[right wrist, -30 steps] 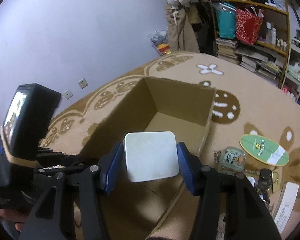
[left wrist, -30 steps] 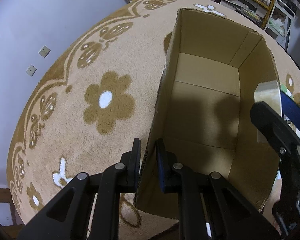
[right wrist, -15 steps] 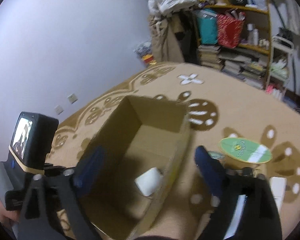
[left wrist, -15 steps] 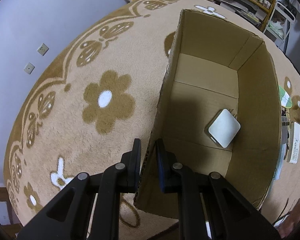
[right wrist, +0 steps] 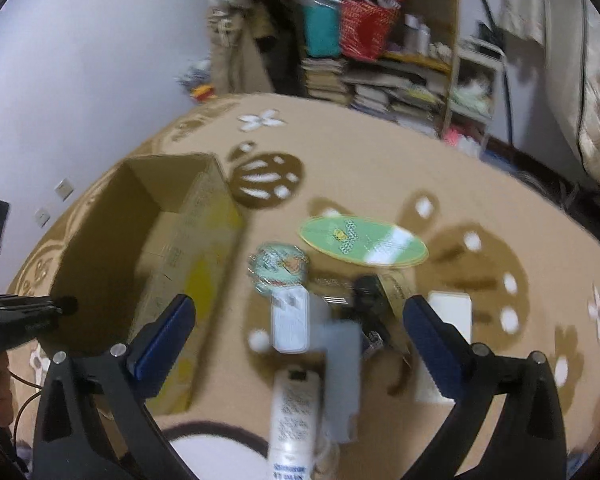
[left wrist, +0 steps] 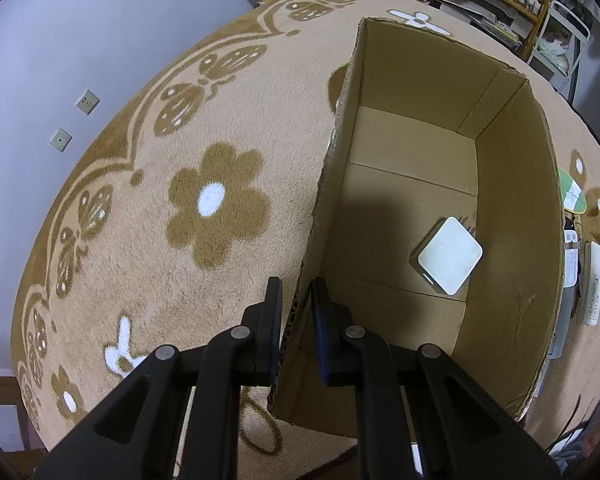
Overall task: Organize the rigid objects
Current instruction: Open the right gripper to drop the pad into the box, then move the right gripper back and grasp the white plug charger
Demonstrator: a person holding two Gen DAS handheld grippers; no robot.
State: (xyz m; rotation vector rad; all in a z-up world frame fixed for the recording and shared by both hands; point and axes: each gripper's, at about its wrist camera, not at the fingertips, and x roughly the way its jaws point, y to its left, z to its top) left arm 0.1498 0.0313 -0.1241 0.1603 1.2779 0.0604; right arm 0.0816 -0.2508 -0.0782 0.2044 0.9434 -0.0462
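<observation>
Left wrist view gives us our left tool (left wrist: pixel 296 320) clenched on the near wall of the cardboard box (left wrist: pixel 540 184), one finger outside and one inside, with the white square device (left wrist: pixel 450 255) lying flat on the box floor toward its right wall. Right wrist view, blurred, gives us our right tool (right wrist: pixel 300 316) released and spread wide, nothing between its fingers, over the carpet (right wrist: pixel 372 168) just right of the box, above a white charger (right wrist: pixel 290 328), a white tube (right wrist: pixel 296 412), a round tin (right wrist: pixel 278 266) and a green oval card (right wrist: pixel 362 240).
</observation>
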